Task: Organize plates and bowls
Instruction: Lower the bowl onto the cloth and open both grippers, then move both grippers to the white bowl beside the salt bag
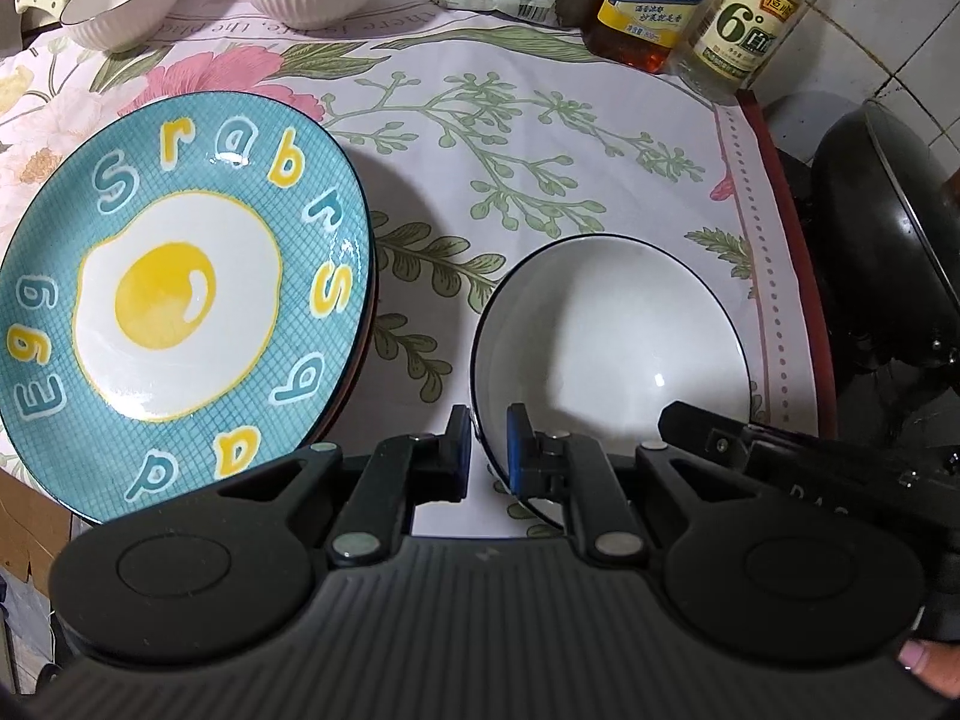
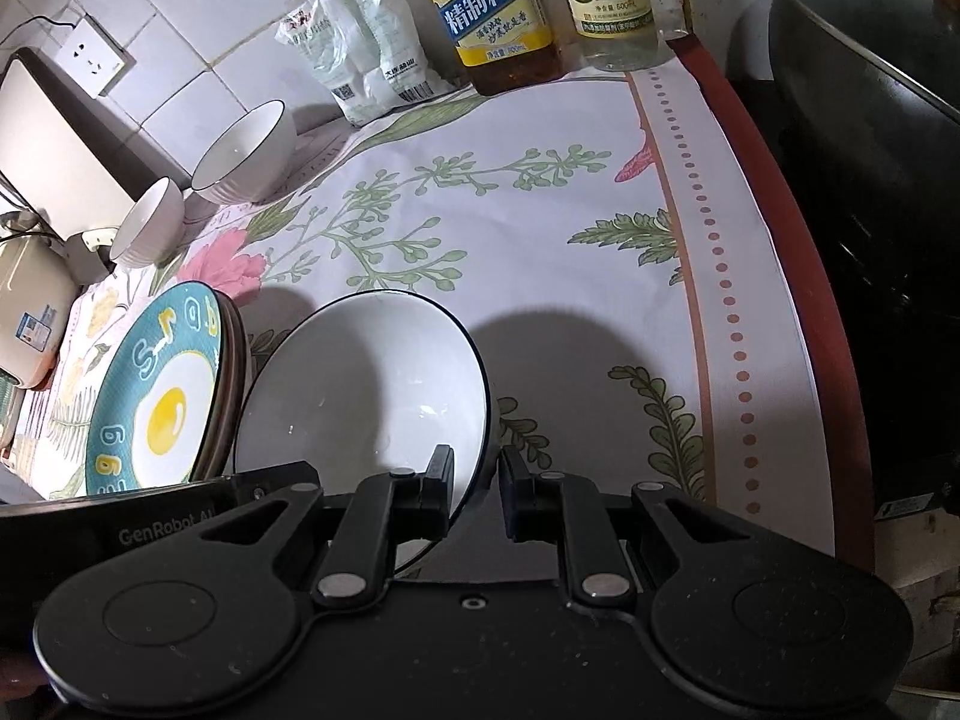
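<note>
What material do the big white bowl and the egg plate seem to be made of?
White bowl: probably glazed ceramic, since it is glossy with small highlights and a painted dark rim. Egg plate: likely glazed ceramic too, with printed colours under a shiny reflective surface.

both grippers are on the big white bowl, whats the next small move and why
Probably release it: the left gripper and right gripper both pinch the white bowl's near rim, and it appears to sit on the tablecloth beside the egg plate.

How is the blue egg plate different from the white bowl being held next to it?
The egg plate is teal with letters and a fried egg; the white bowl is plain with a dark rim. The plate is shallow and tops a stack; the bowl is deep, its rim gripped by both grippers. Both are round.
</note>
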`<control>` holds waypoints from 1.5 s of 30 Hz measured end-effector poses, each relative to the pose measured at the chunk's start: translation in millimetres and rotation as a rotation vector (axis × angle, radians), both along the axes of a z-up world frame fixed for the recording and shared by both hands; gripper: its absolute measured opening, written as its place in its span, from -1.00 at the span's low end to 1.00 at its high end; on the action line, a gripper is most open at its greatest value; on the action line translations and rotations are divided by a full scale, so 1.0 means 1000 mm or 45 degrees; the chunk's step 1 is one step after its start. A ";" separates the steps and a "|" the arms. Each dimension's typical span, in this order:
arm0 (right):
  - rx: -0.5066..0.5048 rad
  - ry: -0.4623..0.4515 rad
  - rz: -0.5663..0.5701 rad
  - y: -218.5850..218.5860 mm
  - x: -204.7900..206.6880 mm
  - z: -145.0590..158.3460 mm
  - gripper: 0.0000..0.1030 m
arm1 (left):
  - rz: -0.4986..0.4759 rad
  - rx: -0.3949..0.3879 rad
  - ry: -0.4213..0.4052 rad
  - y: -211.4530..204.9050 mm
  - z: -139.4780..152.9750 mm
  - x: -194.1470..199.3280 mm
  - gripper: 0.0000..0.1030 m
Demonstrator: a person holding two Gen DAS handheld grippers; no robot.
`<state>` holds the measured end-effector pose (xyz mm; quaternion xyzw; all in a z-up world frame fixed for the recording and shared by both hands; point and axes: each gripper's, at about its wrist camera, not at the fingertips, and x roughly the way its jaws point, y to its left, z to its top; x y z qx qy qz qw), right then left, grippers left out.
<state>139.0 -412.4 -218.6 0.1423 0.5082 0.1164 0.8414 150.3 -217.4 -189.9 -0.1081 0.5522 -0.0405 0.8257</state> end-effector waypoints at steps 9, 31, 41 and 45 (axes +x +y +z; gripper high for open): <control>-0.021 0.003 0.056 0.004 -0.001 0.014 0.15 | 0.005 -0.039 0.067 0.009 0.005 -0.002 -0.47; -0.207 -0.274 0.167 0.042 -0.056 0.130 0.46 | -0.081 -0.046 -0.112 0.069 0.106 -0.054 0.13; -0.182 -0.383 0.253 0.087 -0.061 0.191 0.47 | -0.064 -0.001 -0.236 0.105 0.148 -0.054 0.51; -0.181 -0.435 0.269 0.108 -0.052 0.204 0.47 | -0.078 0.041 -0.288 0.118 0.161 -0.046 0.64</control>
